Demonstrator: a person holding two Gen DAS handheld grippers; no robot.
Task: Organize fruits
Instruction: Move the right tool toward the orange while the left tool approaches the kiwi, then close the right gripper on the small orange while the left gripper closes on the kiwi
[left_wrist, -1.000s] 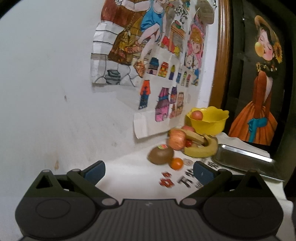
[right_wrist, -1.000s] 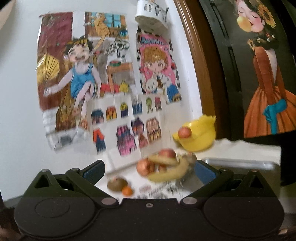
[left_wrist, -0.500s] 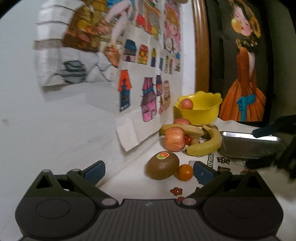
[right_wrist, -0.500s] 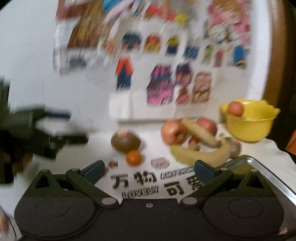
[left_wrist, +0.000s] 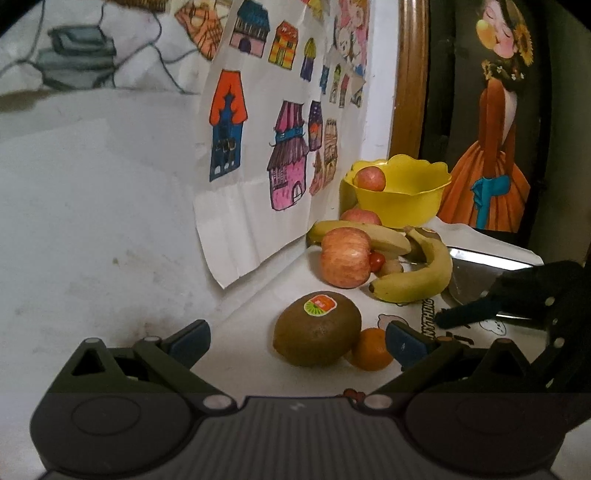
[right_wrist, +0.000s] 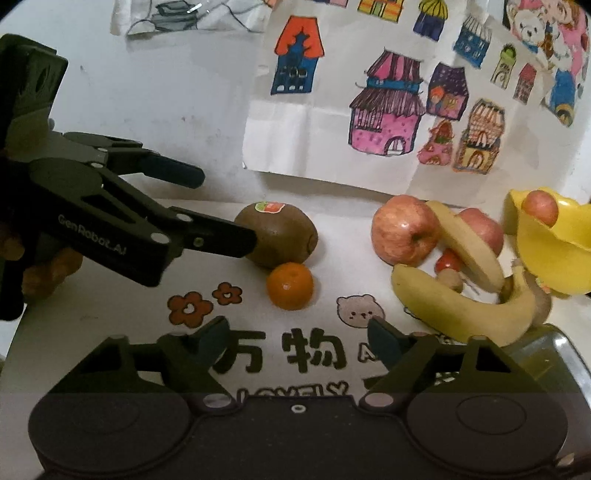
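Beside the kiwi (left_wrist: 317, 334), the left gripper (left_wrist: 297, 338) has closed in over the last second, jaws wide and holding nothing, one finger now nearly touching it. Just right of the kiwi sits a small orange (right_wrist: 290, 285); the right gripper (right_wrist: 297, 336), also open and empty, has dropped low toward it. First picks look imminent.

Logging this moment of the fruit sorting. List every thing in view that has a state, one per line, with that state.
left gripper: open, jaws either side of the kiwi, not closed on it
right gripper: open, empty
kiwi: on the table, sticker up
small orange: on the table, beside the kiwi
yellow bowl: upright, holding one apple
bananas: loose on the table
metal tray: looks empty
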